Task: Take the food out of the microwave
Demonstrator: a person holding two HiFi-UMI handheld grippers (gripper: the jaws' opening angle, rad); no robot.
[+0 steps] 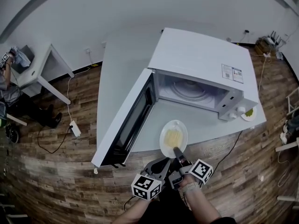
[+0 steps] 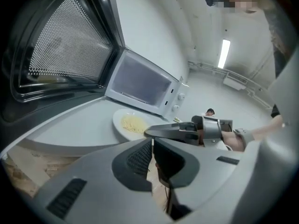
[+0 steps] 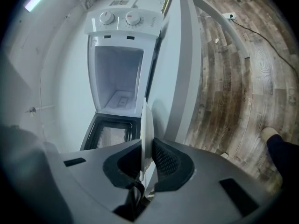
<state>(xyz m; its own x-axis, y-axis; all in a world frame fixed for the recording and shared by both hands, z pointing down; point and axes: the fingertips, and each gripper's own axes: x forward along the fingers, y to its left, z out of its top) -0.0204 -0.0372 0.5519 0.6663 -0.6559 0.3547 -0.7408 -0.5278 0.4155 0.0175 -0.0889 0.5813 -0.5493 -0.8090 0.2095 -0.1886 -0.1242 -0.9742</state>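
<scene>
Two grippers, one plate. My right gripper [image 3: 147, 148] is clamped on the near rim of the plate [image 1: 174, 135] of noodles. The plate's out of the open microwave [image 1: 201, 64] and looks set down on the table [image 1: 117, 73] just in front of it, stretching straight ahead from the jaws. My left gripper [image 2: 152, 143] is pinched closed on nothing, just beside the right, so letting go is the right's job.

The microwave [image 1: 201, 59] gapes open ahead of us; its door [image 1: 130, 121], swung out, walls off our left, and the plate [image 1: 162, 141] occupies the near edge of the tabletop [image 1: 117, 69].
</scene>
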